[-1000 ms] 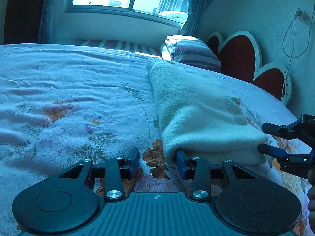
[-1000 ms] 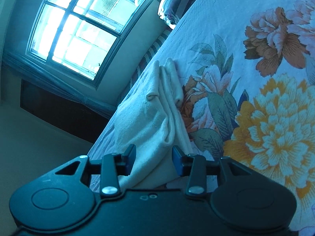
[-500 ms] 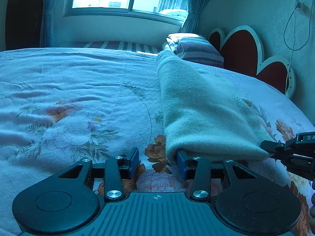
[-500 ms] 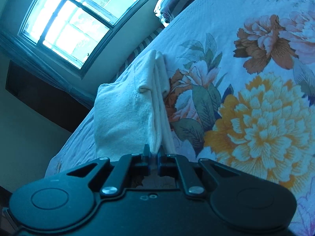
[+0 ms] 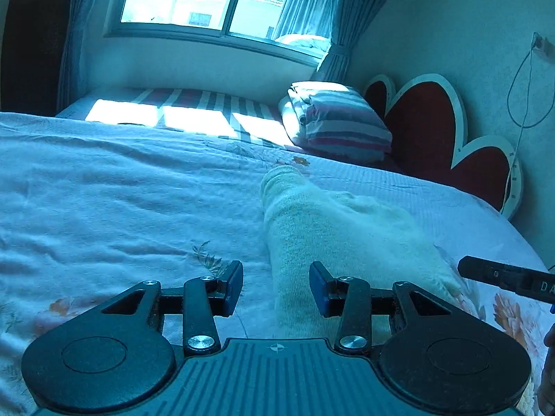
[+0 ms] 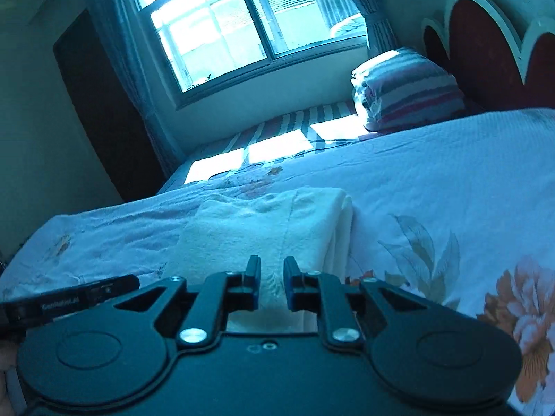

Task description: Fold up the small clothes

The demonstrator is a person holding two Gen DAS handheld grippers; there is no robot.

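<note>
Mid-fold: cream garment [image 6: 263,228] lies doubled on bed [image 5: 121,208]. Left gripper [image 5: 275,289] jaws released; right gripper [image 6: 271,286] jaws just reopening, nothing clamped. Next: regrip edge, fold again.

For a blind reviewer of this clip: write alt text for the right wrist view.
A folded cream garment lies on a floral bedspread, seen past the right tongs, whose jaws have just been opening a little and stand apart with nothing pinched. Beyond are a sunlit window, a striped pillow and a red scalloped headboard.
</note>
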